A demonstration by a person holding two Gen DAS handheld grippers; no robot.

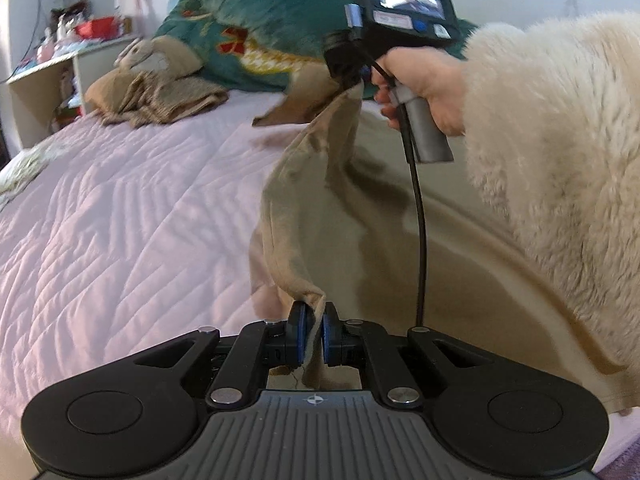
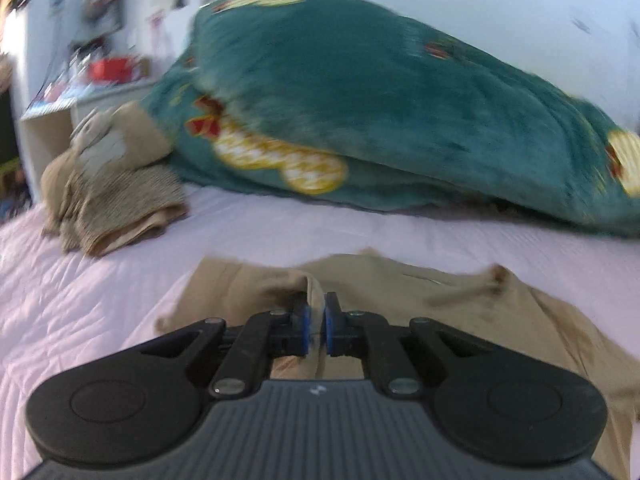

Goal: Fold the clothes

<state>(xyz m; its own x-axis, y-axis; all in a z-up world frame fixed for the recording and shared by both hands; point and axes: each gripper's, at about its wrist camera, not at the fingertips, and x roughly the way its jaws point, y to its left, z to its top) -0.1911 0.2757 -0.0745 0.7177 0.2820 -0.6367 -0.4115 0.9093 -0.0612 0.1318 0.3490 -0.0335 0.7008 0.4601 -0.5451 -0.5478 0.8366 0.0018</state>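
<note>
The left claw [image 1: 314,330] is pinched tight on a corner of the tan garment [image 1: 316,184]. The right claw [image 2: 316,322], held in a hand [image 1: 424,88] with a fluffy cream sleeve [image 1: 560,152], is likewise clamped on another edge of it, farther along. Between the two the cloth hangs lifted; the rest lies spread on the pink quilted bed [image 1: 120,200]. Farther back sit a pile of tan folded clothes [image 2: 116,200] and a teal blanket [image 2: 360,100] (heaped against the wall). The shelf unit [image 1: 44,92] at left holds blurred clutter.
</note>
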